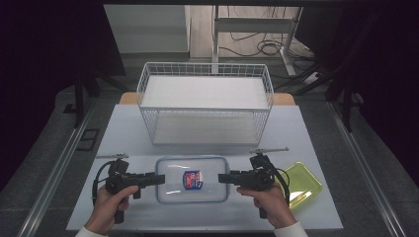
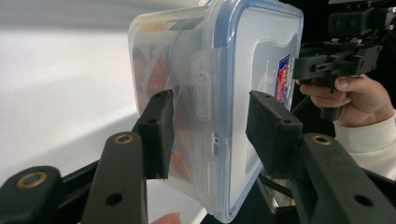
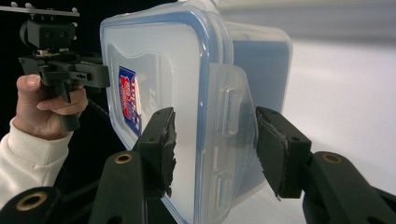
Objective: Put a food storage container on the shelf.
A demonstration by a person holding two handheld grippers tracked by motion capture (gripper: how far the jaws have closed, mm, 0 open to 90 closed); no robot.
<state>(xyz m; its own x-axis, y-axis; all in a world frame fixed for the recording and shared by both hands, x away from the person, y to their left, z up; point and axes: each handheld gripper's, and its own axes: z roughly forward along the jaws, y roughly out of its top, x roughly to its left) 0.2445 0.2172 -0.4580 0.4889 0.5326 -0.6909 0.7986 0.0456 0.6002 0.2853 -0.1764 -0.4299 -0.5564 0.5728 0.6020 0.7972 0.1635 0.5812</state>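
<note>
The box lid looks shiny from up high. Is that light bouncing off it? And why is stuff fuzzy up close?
In the high view, ceiling light glares off the clear box lid; in the left gripper view and the right gripper view the white table behind is blurred.

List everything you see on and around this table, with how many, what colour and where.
Clear plastic food container with blue-rimmed lid: one, clear and blue, near table edge, held at both ends.
White wire basket: one, white, far side of table.
Yellow-green plastic tray: one, right of the container.
White table: one, white, under everything.
Cables: several, dark, on the floor beyond.
Left gripper: one, black, shut on the container's left end.
Right gripper: one, black, shut on its right end.
</note>
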